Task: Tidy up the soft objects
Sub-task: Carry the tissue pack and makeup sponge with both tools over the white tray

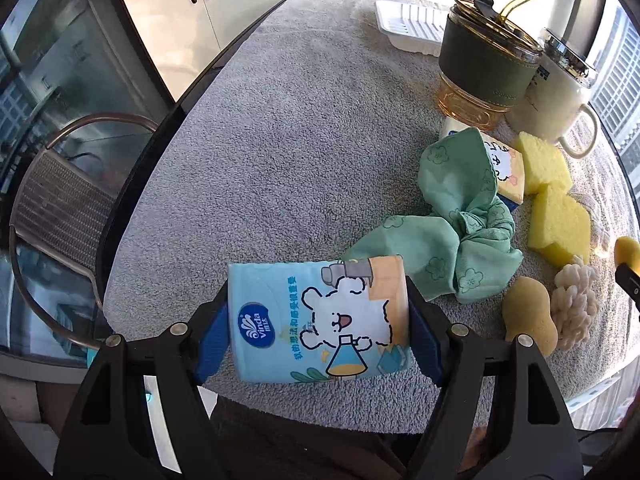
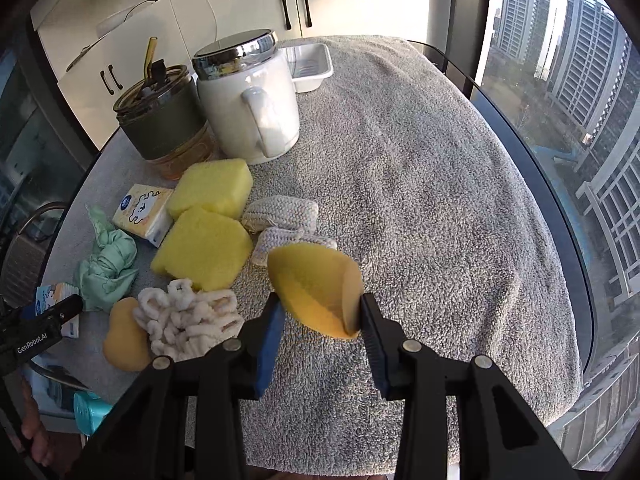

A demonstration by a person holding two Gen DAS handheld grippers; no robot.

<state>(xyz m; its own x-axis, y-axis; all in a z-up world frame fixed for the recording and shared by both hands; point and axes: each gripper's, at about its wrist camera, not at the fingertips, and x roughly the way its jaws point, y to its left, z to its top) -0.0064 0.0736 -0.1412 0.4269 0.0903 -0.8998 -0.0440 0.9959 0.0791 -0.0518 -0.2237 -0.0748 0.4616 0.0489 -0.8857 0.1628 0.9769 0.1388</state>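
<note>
Above the grey towel (image 1: 304,128) covering the tabletop, the left gripper (image 1: 318,320) pinches a blue tissue pack (image 1: 316,320) across its width, fingers (image 1: 214,330) pressed to both short sides. The right gripper (image 2: 320,312) squeezes an orange sponge (image 2: 316,288), folding it between its fingers (image 2: 270,336), clear of the towel. Beside that sponge lie two knitted cloths (image 2: 284,220) and two yellow sponges (image 2: 204,248); left of those sit a green cloth (image 2: 108,268) and a small tissue pack (image 2: 142,208). A white yarn bundle (image 2: 188,320) and another orange sponge (image 2: 124,340) lie nearer the gripper. Behind the yellow sponges stand a white mug (image 2: 248,100), an amber tumbler (image 2: 164,120) and a white tray (image 2: 310,64).
</note>
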